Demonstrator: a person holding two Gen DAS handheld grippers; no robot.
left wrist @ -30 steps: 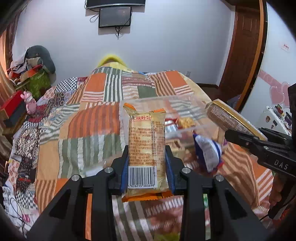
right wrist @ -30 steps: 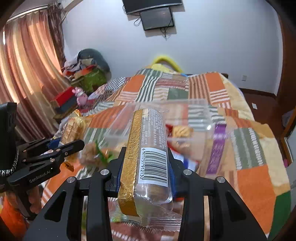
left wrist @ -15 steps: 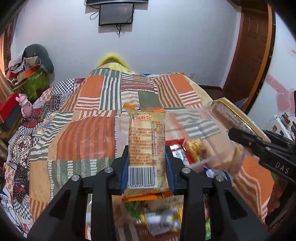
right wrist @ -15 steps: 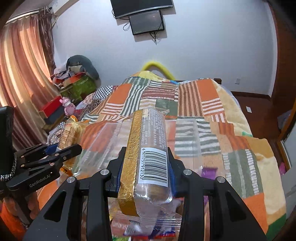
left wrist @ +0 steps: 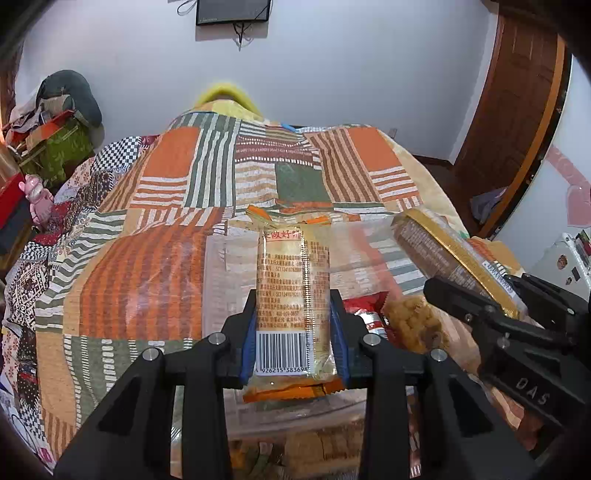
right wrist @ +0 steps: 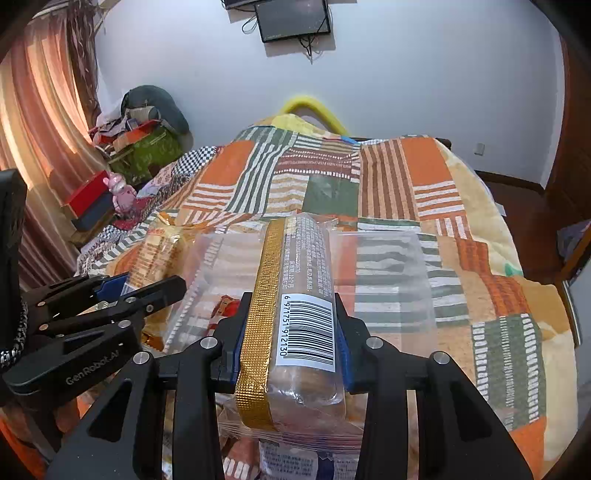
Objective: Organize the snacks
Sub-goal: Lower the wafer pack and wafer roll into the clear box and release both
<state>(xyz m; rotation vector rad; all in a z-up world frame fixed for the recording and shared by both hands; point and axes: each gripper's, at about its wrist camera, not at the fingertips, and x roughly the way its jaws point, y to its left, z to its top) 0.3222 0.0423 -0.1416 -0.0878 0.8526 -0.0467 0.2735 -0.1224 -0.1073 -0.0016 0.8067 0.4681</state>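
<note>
Left tongs [left wrist: 293, 325] clamp an orange cracker packet [left wrist: 291, 295] at lower centre of the left wrist view. Right tongs [right wrist: 291, 332] grip a gold-edged clear biscuit packet [right wrist: 299, 314] at frame centre. Both packets hang over a clear plastic box [right wrist: 391, 280] of snacks on the patchwork bed [right wrist: 491, 295].

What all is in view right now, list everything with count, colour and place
Orange packet: 1, orange, in left gripper.
Gold packet: 1, gold-edged clear, in right gripper.
Bin: 1, clear, on quilt, snacks inside.
Quilt: 1, orange-green patchwork, on bed.
Pig toy: 1, pink, left of bed.
Screen: 1, black, on wall.
Door: 1, brown, right.
Left gripper: 1, black, shut.
Right gripper: 1, black, shut.
</note>
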